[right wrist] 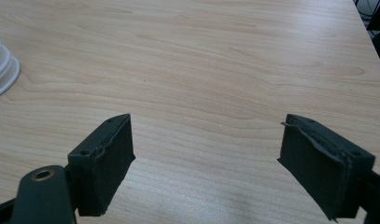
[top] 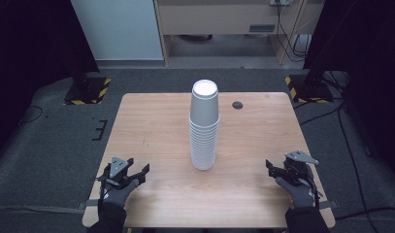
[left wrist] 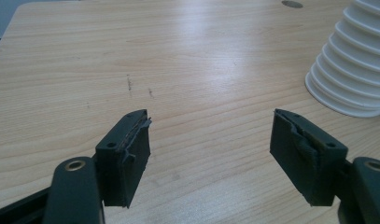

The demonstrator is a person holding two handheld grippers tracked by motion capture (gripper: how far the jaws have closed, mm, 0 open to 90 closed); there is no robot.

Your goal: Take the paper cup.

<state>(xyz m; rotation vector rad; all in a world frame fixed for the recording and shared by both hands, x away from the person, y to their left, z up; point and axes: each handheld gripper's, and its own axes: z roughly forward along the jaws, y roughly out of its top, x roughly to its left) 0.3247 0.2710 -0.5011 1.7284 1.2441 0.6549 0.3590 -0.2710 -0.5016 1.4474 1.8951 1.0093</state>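
Observation:
A tall stack of white paper cups [top: 204, 126] stands upside down in the middle of the wooden table [top: 151, 126]. My left gripper [top: 137, 174] rests near the front left edge, open, with bare wood between its jaws. In the left gripper view the stack of cups [left wrist: 351, 74] rises at the far right, beyond the gripper [left wrist: 211, 140]. My right gripper [top: 274, 168] sits near the front right edge, open as well. The right gripper view shows the gripper [right wrist: 206, 149] over bare wood, with the rims of the lowest cups [right wrist: 3, 70] at the left edge.
A round dark cable hole [top: 238, 105] lies in the table behind and right of the cups. Black stands with yellow-striped bases [top: 88, 90] flank the table's far corners. Cables run over the grey floor at the right.

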